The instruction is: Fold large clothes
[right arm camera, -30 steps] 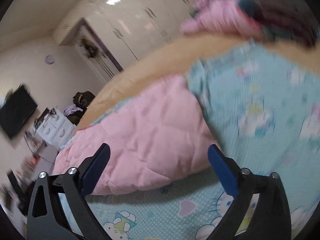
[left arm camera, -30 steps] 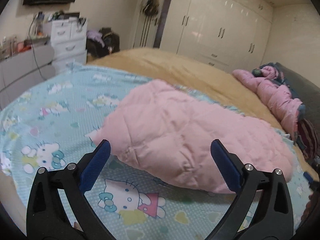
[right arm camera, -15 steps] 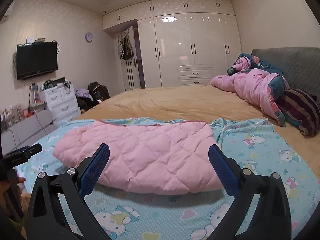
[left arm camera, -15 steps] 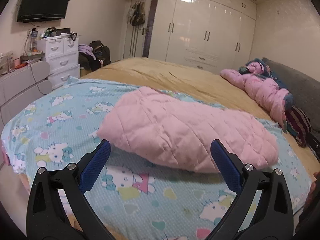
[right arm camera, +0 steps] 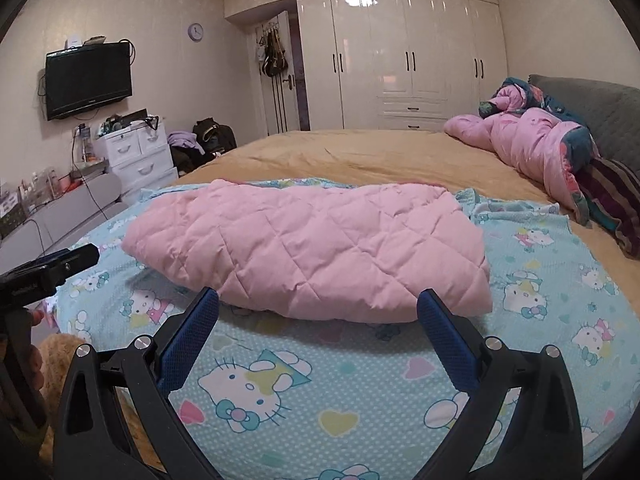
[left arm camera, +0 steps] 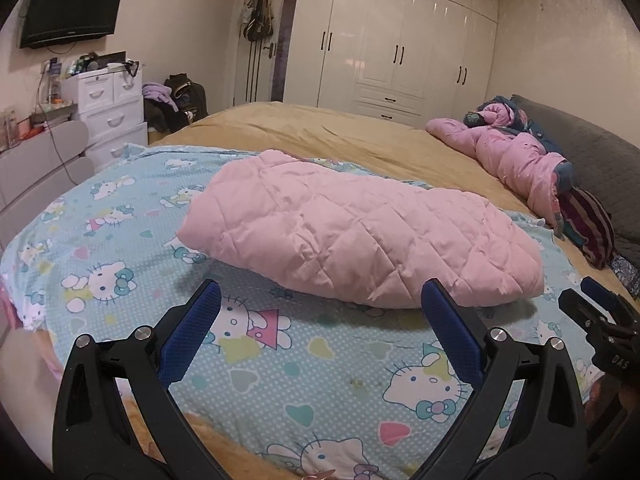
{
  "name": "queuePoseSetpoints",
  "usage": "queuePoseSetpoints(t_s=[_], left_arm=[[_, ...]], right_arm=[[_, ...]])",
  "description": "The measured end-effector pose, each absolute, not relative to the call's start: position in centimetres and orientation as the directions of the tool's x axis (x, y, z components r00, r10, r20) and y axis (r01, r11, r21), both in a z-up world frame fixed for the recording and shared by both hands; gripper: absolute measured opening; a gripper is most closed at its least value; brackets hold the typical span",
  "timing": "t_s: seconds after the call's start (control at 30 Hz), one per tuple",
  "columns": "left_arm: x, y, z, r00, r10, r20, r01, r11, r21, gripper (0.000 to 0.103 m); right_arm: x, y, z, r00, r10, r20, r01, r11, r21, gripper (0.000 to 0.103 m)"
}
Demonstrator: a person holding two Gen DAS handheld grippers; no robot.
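A folded pink quilted garment (left arm camera: pixel 360 236) lies on a light blue cartoon-cat sheet (left arm camera: pixel 280 364) at the near end of the bed; it also shows in the right wrist view (right arm camera: pixel 320 248). My left gripper (left arm camera: pixel 320 300) is open and empty, held back from the garment's near edge. My right gripper (right arm camera: pixel 318 304) is open and empty, also just short of the near edge. The right gripper shows at the right edge of the left wrist view (left arm camera: pixel 600 320). The left gripper shows at the left edge of the right wrist view (right arm camera: pixel 52 268).
A tan bedspread (right arm camera: pixel 380 156) covers the far bed. A pile of pink and dark clothes (right arm camera: pixel 540 148) lies by the grey headboard (right arm camera: pixel 600 108). White drawers (right arm camera: pixel 136 156), a wall television (right arm camera: pixel 88 80) and white wardrobes (right arm camera: pixel 400 60) stand around the room.
Both grippers have pulled back and up from the garment, so the views widened and levelled. The garment lies still. Both grippers stayed open.
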State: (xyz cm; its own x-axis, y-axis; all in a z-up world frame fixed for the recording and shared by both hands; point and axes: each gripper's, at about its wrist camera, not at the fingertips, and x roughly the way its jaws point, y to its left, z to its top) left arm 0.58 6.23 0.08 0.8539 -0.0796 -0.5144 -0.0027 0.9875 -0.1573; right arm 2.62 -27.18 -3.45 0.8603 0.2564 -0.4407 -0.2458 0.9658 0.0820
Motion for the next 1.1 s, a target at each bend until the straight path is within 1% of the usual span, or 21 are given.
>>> queuePoseSetpoints(t_s=[0.3,1.1], left_arm=[[0.53,6.2,0.35,0.853,-0.069,-0.518,-0.014,0.988,-0.154,0.094],[0.29,6.5,0.41,0.851,-0.062,-0.521,-0.017,0.989,-0.145,0.094]], right_arm=[[3.09,-27.46,-4.11,0.845,0.266,-0.464,-0.241,0.964,0.113,0.099],[3.2,-27.45,-4.1,0.84,0.278,-0.465,-0.25,0.961,0.122,0.099]])
